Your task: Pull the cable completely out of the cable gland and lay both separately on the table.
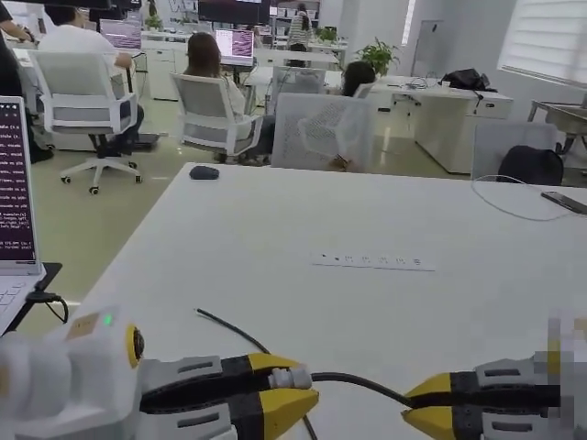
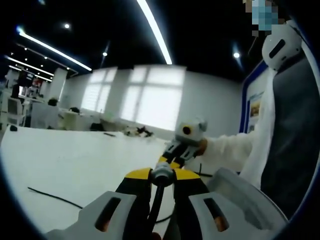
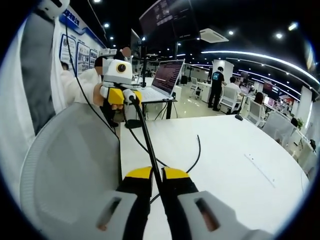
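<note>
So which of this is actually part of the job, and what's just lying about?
Job: cable gland in the left claw; black cable in the right claw, running into the gland.
Lying about: mouse, white strip, phone, laptop.

Got the left gripper (image 1: 303, 380) in the lower left of the head view, jaws clamped on the cable gland (image 1: 290, 377). Got the right gripper (image 1: 408, 404) in the lower right, jaws pinched on the cable (image 1: 358, 379). Holding both roughly level, tips facing each other, apart. Wearing a white sleeve (image 2: 227, 147) behind the right gripper.
</note>
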Demonstrator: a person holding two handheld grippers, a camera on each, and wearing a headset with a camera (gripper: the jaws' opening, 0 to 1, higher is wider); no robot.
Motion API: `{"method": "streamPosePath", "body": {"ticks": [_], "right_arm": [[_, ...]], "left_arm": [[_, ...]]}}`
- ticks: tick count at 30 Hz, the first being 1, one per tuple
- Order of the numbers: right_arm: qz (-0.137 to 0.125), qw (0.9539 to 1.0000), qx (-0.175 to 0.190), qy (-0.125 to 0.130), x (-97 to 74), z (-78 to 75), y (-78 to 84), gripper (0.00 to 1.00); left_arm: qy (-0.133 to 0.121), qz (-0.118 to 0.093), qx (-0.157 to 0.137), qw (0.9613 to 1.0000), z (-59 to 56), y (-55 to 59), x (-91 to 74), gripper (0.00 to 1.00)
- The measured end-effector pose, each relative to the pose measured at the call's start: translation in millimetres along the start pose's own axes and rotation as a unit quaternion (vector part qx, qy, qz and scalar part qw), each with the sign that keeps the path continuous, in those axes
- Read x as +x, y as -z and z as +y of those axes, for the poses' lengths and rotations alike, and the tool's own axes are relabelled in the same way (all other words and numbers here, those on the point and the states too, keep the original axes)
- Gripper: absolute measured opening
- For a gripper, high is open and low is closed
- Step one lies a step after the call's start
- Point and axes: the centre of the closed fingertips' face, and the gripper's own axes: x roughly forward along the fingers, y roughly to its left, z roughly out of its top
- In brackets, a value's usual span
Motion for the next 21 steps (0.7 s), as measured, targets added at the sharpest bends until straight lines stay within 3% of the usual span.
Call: {"method": "streamPosePath", "body": {"ticks": [13,16,21], "right_arm": [[0.039,0.9991,-0.001,0.018,-2.1,-4.7,2.2,0.1],[0.03,0.9992,-0.018,0.02,-2.5,-3.0,-11.7,0.13],[0.007,0.9978,-0.066,0.001,9.0,12.9,-45.4,0.18]], "left_arm": [[0.0,0.021,0.009,0.9997,-1.9,7.2,2.5,0.17],[-0.003,0.021,0.009,0.9997,-0.2,7.4,2.0,0.17],[-0.002,0.025,0.01,0.9996,-0.5,9.0,2.6,0.17]]}}
